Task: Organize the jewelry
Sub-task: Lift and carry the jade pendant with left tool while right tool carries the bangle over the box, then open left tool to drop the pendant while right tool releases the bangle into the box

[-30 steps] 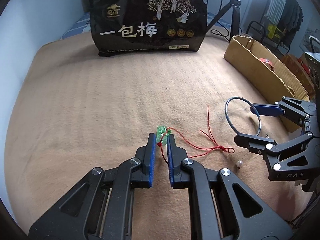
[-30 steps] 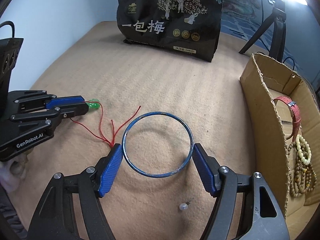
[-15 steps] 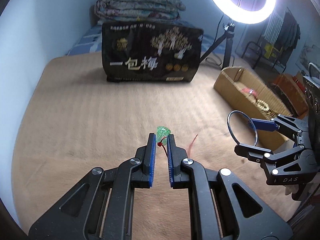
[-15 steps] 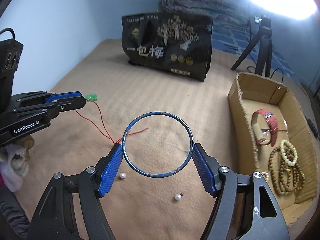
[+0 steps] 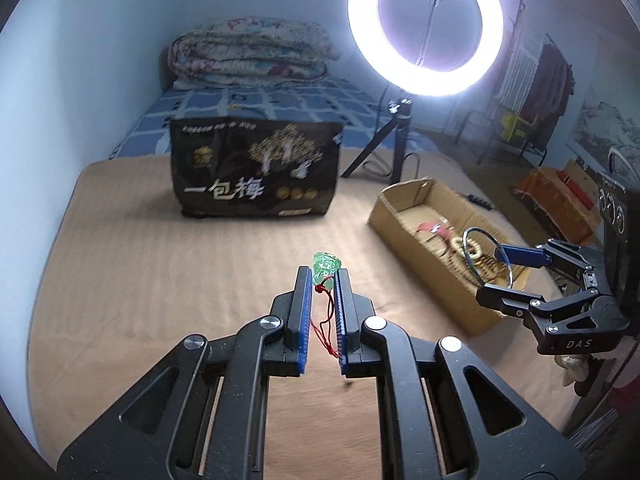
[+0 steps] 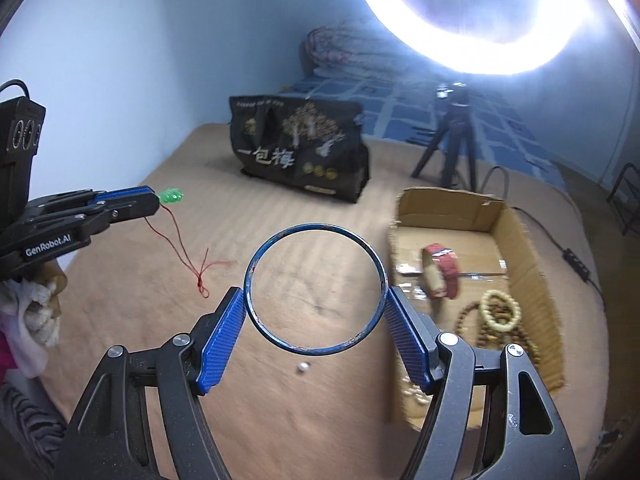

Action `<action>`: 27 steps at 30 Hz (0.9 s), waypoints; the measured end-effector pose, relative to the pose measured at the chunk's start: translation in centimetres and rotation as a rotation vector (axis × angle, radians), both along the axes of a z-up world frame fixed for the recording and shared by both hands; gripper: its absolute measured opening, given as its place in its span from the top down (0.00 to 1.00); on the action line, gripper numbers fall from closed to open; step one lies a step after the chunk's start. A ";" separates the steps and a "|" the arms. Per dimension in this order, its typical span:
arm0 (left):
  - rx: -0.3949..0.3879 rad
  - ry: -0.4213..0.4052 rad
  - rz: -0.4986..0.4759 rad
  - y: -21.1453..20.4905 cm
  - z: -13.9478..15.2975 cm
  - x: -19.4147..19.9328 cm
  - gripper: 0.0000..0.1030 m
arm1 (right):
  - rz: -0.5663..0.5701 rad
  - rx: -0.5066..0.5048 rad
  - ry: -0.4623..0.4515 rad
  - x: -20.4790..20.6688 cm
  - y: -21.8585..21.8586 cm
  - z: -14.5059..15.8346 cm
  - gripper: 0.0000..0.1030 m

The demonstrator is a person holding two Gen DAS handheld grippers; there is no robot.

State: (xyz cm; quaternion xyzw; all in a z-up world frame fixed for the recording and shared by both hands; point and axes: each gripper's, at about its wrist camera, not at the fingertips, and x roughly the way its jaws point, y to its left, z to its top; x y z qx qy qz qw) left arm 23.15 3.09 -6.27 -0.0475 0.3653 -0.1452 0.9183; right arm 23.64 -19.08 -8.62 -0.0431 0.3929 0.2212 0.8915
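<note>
Grippers both loaded, both off the blanket. Left gripper (image 5: 323, 276) is clamped near-closed on a green pendant (image 5: 327, 265); the pendant sticks out past the tips and its red cord (image 6: 182, 246) hangs down in a loop, knot end dangling free above the tan blanket (image 5: 160, 280). Right gripper (image 6: 316, 300) has its jaws wide, pads pressing on opposite sides of a blue bangle (image 6: 315, 288), hoop facing the camera. In the left wrist view the bangle sits over the near end of the cardboard box (image 6: 532, 264), at the blanket's right edge. Box is open-topped with a torn near wall; inside are a red watch strap (image 6: 444, 270), a pale bead bracelet (image 6: 501, 308) and darker wooden bead strings (image 6: 516, 336), crowded toward the near end, bare cardboard floor at the far end. One small pearl (image 6: 303, 367) lies loose on the blanket below the bangle, near the box's near left corner. Black snack bag (image 5: 256, 168) stands upright at the far edge of the blanket, well apart from both grippers. Ring light (image 5: 425, 26) on its tripod (image 5: 394, 140) stands just beyond the box's far end, cable trailing along the box's right side. Open blanket runs wide between the left gripper and the snack bag and out to the left edge by the wall. Folded quilt (image 5: 248, 54) sits on the bed behind the bag. Crumpled cloth (image 6: 36, 320) lies under the left gripper at the near left.
</note>
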 end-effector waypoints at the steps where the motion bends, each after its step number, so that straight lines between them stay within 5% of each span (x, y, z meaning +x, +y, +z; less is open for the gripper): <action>1: -0.005 -0.004 -0.004 -0.4 0.3 0.0 0.91 | -0.009 -0.001 -0.005 -0.2 -0.6 0.2 0.31; 16: -0.038 -0.066 -0.116 -9.1 3.8 2.3 0.91 | -0.177 0.022 -0.007 -1.2 -10.0 0.4 0.31; 27: -0.062 -0.075 -0.169 -14.6 4.1 6.5 0.91 | -0.211 0.040 0.024 -0.5 -12.7 -0.6 0.31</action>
